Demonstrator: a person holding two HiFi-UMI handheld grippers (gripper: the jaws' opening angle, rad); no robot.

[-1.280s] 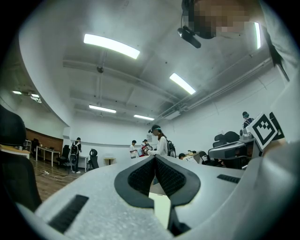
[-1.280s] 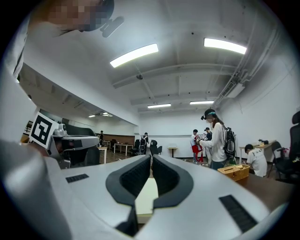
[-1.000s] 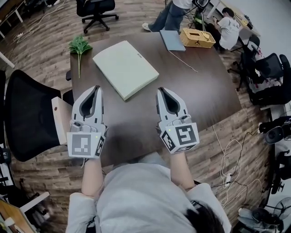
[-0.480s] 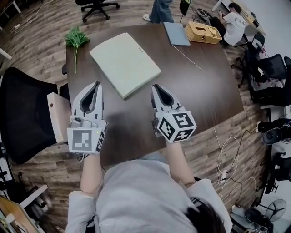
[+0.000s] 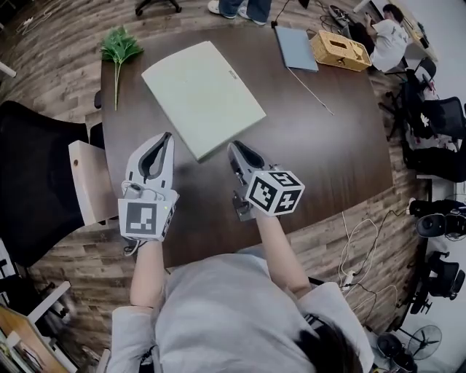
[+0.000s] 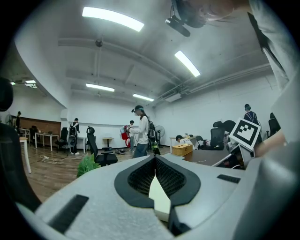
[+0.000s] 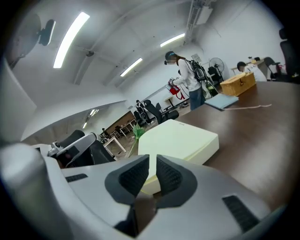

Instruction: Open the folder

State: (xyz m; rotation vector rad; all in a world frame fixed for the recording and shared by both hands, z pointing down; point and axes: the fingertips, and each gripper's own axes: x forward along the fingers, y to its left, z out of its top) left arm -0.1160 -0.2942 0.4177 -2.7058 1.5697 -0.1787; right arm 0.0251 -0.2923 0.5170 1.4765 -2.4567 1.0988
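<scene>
A pale green closed folder [image 5: 204, 95] lies flat on the dark wooden table [image 5: 328, 153], turned at an angle. My right gripper [image 5: 234, 147] is tilted, and its tips sit just off the folder's near edge, close to the near corner. In the right gripper view the folder [image 7: 185, 140] fills the space just past the right gripper [image 7: 153, 161], whose jaws stand a narrow slit apart and hold nothing. My left gripper [image 5: 166, 138] hovers over the table left of that corner. In its own view the left gripper [image 6: 154, 161] has its tips meeting, with nothing held.
A green plant sprig [image 5: 118, 48] lies at the table's far left. A grey-blue flat case [image 5: 296, 48], a tan box [image 5: 341, 51] and a thin white cable [image 5: 309, 91] are at the far right. A black chair [image 5: 33, 182] stands left of the table. A standing person's legs [image 5: 237, 7] are beyond the far edge.
My right gripper has moved forward and left to the folder's near edge and has rolled over. The left gripper has edged slightly forward.
</scene>
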